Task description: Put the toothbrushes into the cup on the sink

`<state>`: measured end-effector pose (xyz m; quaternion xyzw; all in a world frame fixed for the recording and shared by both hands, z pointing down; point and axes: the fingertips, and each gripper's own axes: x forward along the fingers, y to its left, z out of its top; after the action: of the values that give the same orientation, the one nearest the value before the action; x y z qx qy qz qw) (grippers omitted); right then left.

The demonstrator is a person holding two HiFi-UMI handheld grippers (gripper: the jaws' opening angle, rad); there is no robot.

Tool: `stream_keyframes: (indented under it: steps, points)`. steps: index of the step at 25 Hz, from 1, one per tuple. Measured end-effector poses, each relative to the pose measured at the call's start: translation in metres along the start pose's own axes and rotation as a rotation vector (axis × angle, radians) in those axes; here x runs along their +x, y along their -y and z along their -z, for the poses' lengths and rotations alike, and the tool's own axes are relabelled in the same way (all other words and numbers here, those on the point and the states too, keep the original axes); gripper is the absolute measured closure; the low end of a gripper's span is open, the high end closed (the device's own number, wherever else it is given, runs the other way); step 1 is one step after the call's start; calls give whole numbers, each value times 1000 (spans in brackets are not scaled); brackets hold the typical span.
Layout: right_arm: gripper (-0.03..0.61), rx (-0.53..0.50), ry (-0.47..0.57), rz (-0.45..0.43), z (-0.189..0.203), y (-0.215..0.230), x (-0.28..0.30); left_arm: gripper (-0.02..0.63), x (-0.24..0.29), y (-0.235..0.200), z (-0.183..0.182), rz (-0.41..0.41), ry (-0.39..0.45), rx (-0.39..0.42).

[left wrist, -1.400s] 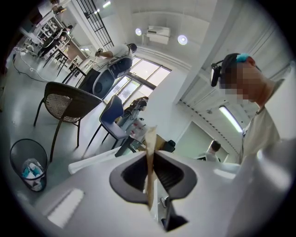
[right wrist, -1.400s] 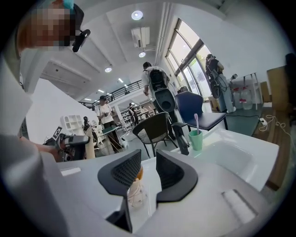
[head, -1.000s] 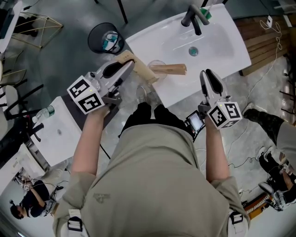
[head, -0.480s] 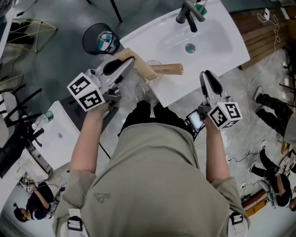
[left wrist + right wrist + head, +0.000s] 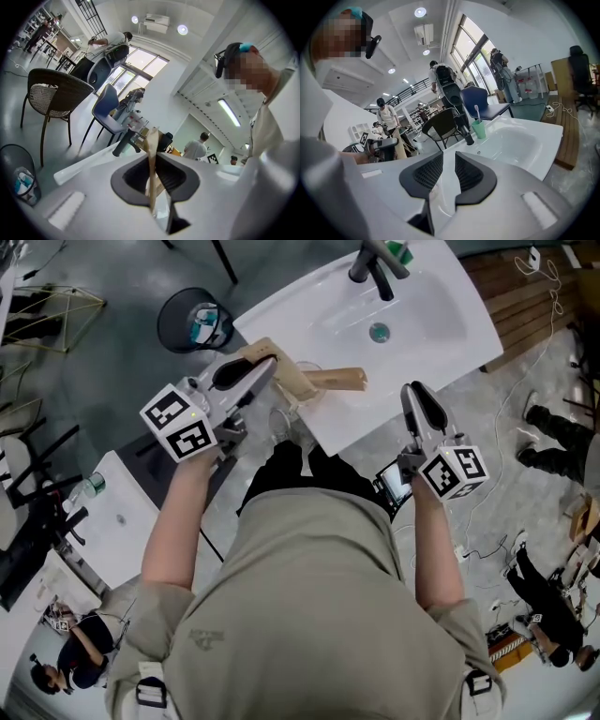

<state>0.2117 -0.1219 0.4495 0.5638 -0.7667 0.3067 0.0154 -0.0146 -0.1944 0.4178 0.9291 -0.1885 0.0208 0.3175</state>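
Holds both bare forearms out ahead. Grips left tool [image 5: 262, 368] nearly level, jaws clamped on a thin brown packet [image 5: 152, 143]. Points right tool [image 5: 413, 392] slightly down, jaws narrowly apart, empty.

The white sink [image 5: 281, 315] has one oval basin with a drain. A green cup [image 5: 478, 128] stands upright on its back rim, just beside the dark tap, and holds one white toothbrush [image 5: 476, 112], bristles up. In the head view the cup [image 5: 398, 251] shows at the top edge. A long, flat, tan cardboard pack [image 5: 286, 376] is clamped in the left tool [image 5: 270, 365] above the sink's front left corner, slanting. Seen edge-on in the left gripper view, the pack [image 5: 152, 159] is pinched between the pads. A second pack [image 5: 336, 380], also tan, lies flat on the front rim, one end meeting the first.
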Motion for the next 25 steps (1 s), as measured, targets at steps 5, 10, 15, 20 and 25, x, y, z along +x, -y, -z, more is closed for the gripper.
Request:
stream_keyframes:
  steps: [5,10,15,20,25]
  points:
    - [491,8,-6,5,3,0,-1,580,4,-3,8,3,-18,7]
    - [491,12,-14,10,5,2,-1,580,10,-5,17,3,-39,38]
    - [491,11,-22,12,5,2,-1,580,13,-5,24,9,-45,53]
    - [492,11,-27,16,7,2,0,580,13,-6,30,4,-37,51]
    - [492,8,-31,15,8,-1,1,580,12,-9,32,-10,-15,54]
